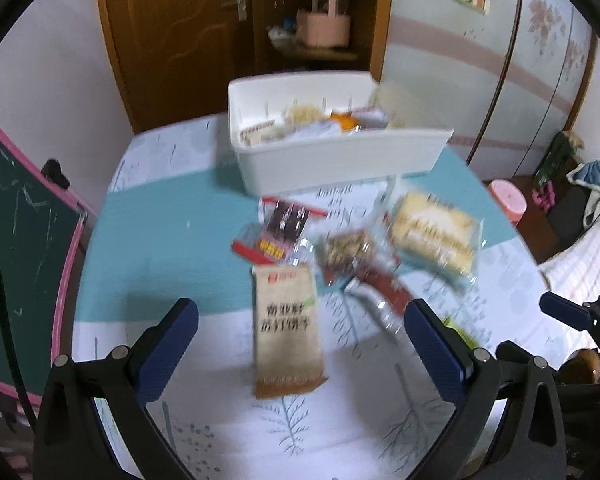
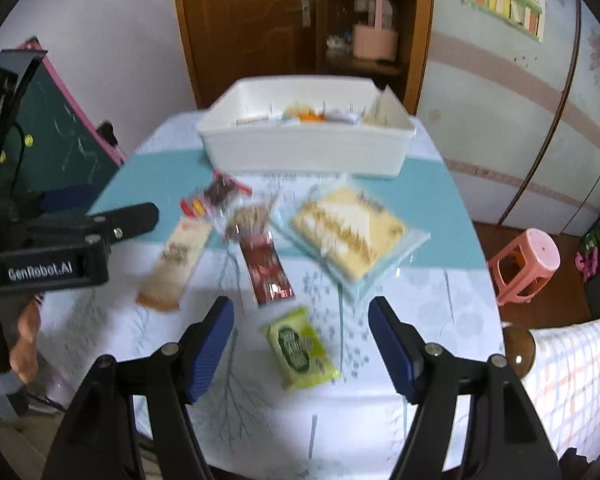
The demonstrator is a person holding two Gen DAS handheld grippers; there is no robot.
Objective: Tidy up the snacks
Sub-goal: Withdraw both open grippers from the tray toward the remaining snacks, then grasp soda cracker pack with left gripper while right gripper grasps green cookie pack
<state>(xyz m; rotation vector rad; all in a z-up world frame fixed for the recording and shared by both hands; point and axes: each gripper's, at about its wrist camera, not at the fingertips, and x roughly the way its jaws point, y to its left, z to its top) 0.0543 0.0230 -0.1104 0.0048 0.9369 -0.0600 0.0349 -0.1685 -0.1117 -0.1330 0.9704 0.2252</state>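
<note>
Judging by the white bin already holding a few snacks, sorting looks partly done: six packets, including the beige cracker pack, lie before it on the counter, both grippers' fingers spread wide, empty.

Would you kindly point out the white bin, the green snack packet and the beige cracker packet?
white bin (image 2: 300,152), right wrist view, on its front wall.
green snack packet (image 2: 300,346), right wrist view, middle of its printed face.
beige cracker packet (image 1: 286,320), left wrist view, on the dark lettering.
</note>
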